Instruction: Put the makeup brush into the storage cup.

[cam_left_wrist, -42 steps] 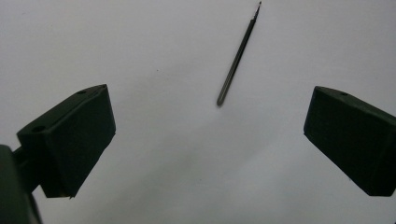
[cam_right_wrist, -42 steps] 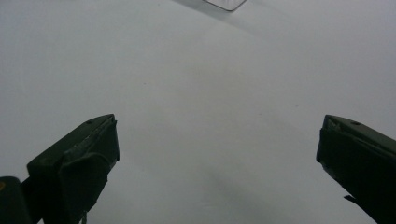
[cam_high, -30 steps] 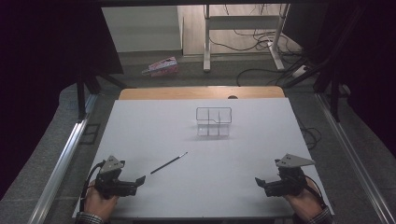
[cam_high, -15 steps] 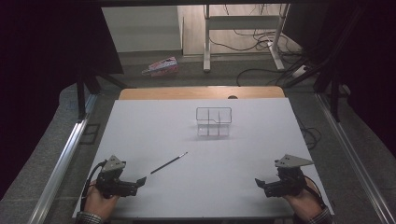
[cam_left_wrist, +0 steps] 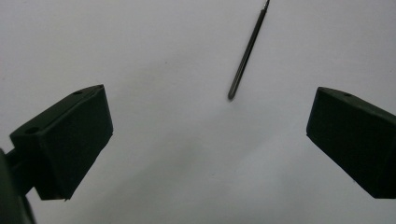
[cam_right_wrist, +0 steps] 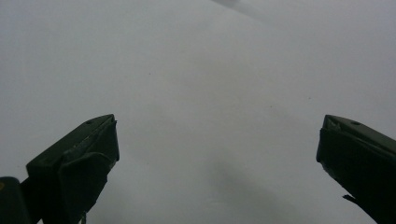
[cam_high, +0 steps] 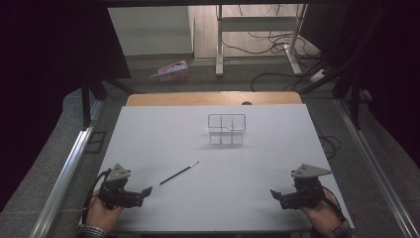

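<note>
The pen (cam_high: 179, 173) lies slantwise on the white table (cam_high: 257, 163), just ahead of the left hand-held gripper (cam_high: 147, 190) and well short of the clear organiser (cam_high: 227, 129); the right hand-held gripper (cam_high: 274, 193) rests near the front right corner. From the left gripper view, the jaws stand wide, the pen (cam_left_wrist: 246, 52) beyond them untouched. From the right gripper view, the jaws stand wide over bare table.

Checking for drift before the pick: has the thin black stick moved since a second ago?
No. The stick lies at the same spot below-left of the clear organizer.
</note>
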### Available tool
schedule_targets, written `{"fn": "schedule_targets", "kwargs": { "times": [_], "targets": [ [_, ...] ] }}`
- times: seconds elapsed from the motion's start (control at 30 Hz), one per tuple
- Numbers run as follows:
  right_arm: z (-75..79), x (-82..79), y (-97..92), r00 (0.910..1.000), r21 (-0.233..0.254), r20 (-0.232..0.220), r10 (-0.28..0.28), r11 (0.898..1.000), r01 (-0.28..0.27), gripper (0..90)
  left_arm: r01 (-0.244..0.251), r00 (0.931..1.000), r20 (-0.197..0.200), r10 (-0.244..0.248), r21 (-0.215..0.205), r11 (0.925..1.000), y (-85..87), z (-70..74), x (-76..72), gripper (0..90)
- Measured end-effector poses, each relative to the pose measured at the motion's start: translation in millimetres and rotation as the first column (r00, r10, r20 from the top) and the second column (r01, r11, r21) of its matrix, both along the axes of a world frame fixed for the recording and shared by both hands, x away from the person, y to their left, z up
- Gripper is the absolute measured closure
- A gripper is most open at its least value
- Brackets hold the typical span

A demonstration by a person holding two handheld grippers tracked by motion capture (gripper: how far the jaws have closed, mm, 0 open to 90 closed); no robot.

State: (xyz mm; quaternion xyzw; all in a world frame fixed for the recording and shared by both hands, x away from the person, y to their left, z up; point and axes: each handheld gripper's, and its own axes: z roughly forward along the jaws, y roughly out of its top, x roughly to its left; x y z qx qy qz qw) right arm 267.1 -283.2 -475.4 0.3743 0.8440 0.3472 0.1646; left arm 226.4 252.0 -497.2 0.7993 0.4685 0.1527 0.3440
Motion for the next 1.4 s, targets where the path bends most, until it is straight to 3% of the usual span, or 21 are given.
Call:
{"fn": "schedule_targets", "kwargs": {
  "times": [0.37, 0.73, 1.1, 1.4],
  "targets": [
    [-0.7, 0.8, 0.3, 0.9999, -0.007, -0.011, -0.004, 1.0, 0.004, 0.0, 0.019, 0.9997, -0.019, -0.018, 0.052, 0.9985, -2.9, 1.7, 3.7, 0.7],
    [-1.2, 1.6, -0.1, 0.9998, -0.006, -0.021, -0.006, 1.0, 0.006, 0.0, 0.038, 0.9984, -0.046, -0.033, 0.119, 0.9922, -3.6, 7.0, 10.5, 0.8],
    [-1.8, 2.4, 0.7, 0.9995, -0.01, -0.029, -0.006, 1.0, 0.006, 0.0, 0.081, 0.9939, -0.09, -0.064, 0.2, 0.9765, -3.7, 9.6, 19.9, 1.2],
    [-2.2, 2.7, 1.7, 0.9997, -0.024, -0.024, 0.005, 1.0, -0.006, 0.0, 0.109, 0.9891, -0.121, -0.083, 0.226, 0.9679, -6.9, 12.6, 28.1, 1.3]
  ]
}}
